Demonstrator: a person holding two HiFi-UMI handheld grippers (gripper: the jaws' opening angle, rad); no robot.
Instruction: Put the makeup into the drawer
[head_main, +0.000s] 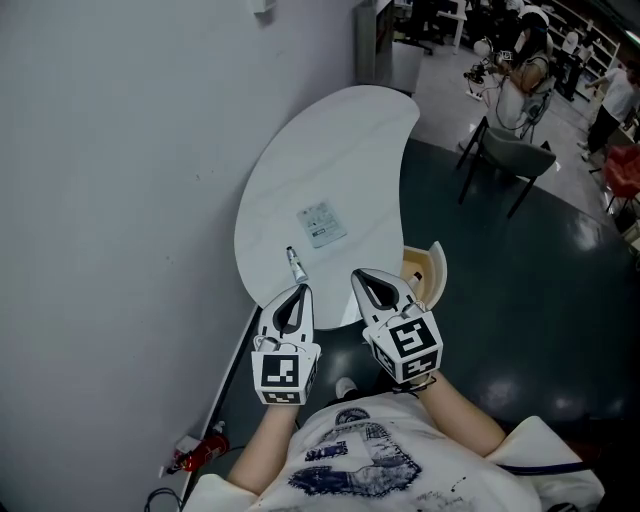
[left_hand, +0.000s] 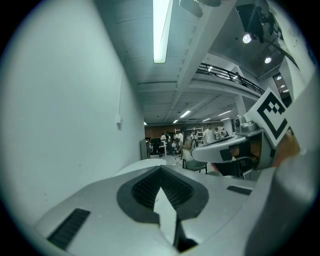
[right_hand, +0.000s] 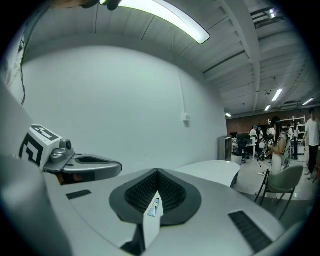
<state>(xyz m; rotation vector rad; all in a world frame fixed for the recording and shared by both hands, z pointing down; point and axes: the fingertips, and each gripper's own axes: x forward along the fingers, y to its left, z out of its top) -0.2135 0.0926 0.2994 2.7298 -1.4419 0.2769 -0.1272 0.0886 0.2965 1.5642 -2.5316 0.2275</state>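
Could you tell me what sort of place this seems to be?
Probably a large open workroom or lab: a curved white table against a bare wall, people at distant desks, strip lighting overhead.

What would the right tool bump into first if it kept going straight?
Probably the white curved tabletop, around the small slim tube showing just past the shut tips of the right tool; depth is unclear.

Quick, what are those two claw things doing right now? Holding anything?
Left gripper: closed, holding nothing.
Right gripper: closed, holding nothing.
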